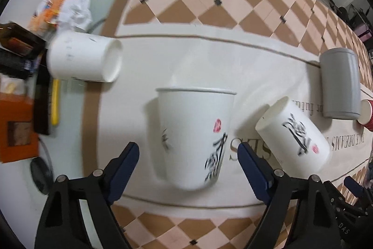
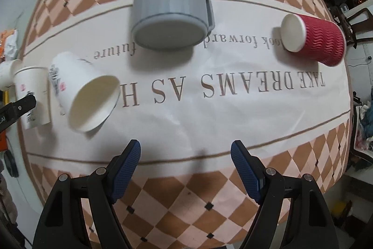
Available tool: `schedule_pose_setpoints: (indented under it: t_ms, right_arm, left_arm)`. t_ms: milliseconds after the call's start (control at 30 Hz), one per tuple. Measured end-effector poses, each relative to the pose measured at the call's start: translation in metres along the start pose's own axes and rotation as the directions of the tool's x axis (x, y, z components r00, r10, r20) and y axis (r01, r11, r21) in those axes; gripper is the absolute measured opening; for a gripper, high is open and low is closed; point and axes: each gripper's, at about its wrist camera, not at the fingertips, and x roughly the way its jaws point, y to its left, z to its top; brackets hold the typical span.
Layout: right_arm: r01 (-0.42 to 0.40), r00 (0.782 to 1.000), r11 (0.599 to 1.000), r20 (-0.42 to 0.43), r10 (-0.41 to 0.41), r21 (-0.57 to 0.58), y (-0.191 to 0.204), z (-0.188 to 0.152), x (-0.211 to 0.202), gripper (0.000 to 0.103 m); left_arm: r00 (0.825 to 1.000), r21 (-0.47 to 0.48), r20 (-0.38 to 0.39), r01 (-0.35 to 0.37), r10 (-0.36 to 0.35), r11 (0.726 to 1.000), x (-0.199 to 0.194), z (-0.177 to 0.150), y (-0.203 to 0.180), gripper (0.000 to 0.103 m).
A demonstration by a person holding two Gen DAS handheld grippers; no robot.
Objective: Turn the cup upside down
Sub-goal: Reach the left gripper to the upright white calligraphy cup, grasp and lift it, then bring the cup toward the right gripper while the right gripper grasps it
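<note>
A white paper cup with black brushwork (image 1: 194,137) stands upright, mouth up, on the tablecloth between the open fingers of my left gripper (image 1: 187,149); it shows at the far left in the right wrist view (image 2: 32,97). The fingers do not touch it. A second printed white cup (image 1: 293,134) lies on its side to its right, mouth facing my right gripper (image 2: 93,104). A plain white cup (image 1: 84,57) lies on its side at the left. My right gripper (image 2: 185,151) is open and empty above the cloth.
A grey mug (image 2: 170,1) and a red ribbed paper cup (image 2: 312,36) lie on their sides on the far part of the checkered tablecloth (image 2: 186,214). Clutter of bags, boxes and a yellow tool (image 1: 54,104) sits at the table's left edge.
</note>
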Motion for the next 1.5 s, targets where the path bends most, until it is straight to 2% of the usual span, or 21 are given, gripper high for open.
schedule_pose_setpoints:
  t_ms: [67,167,267,433,700,767,900,1133,1267,1500]
  right_arm:
    - [0.017,1.0,1.0,-0.011,-0.017,-0.006,0.003,0.004,0.008,0.081]
    - [0.028,0.999,0.999,-0.019,-0.029,-0.014,0.005,0.006,0.015,0.081]
    - [0.038,0.999,0.999,-0.021,-0.038,-0.025,0.006,0.006,0.018,0.081]
    - [0.049,0.999,0.998,-0.018,-0.049,-0.038,0.003,0.006,0.015,0.081]
    - [0.025,1.0,0.996,-0.011,-0.026,-0.08,-0.032,-0.03,0.001,0.081]
    - [0.025,0.999,0.995,-0.021,-0.027,-0.094,-0.041,-0.041,0.004,0.081]
    - [0.022,0.999,0.995,-0.032,-0.026,-0.095,-0.085,-0.059,0.01,0.081]
    - [0.038,0.997,0.999,-0.064,-0.04,-0.035,-0.176,-0.087,0.025,0.081]
    - [0.055,0.995,0.998,-0.079,-0.054,0.016,-0.227,-0.092,0.034,0.081]
    - [0.069,0.995,0.996,-0.075,-0.065,0.055,-0.264,-0.093,0.04,0.081]
  left_arm:
    - [1.0,0.004,-0.012,0.01,-0.01,1.0,0.009,0.002,-0.001,0.077]
    - [0.999,-0.002,-0.023,0.037,-0.037,0.999,0.018,0.002,0.001,0.058]
    - [0.998,-0.018,-0.001,0.064,-0.064,0.998,0.014,-0.001,0.005,0.057]
    - [0.998,-0.01,0.024,0.057,-0.057,0.998,-0.011,-0.021,0.007,0.057]
    - [0.997,0.024,0.073,0.015,-0.017,1.0,-0.064,-0.093,-0.008,0.057]
    - [0.998,0.023,0.065,0.018,-0.02,1.0,-0.072,-0.121,-0.022,0.057]
    - [0.999,0.037,0.034,0.039,-0.04,0.999,-0.062,-0.141,-0.064,0.057]
    - [0.99,0.085,-0.058,0.137,-0.132,0.987,-0.04,-0.179,-0.162,0.057]
    - [0.983,0.119,-0.099,0.168,-0.157,0.978,-0.022,-0.188,-0.207,0.057]
    - [0.977,0.149,-0.155,0.167,-0.144,0.975,0.006,-0.176,-0.237,0.059]
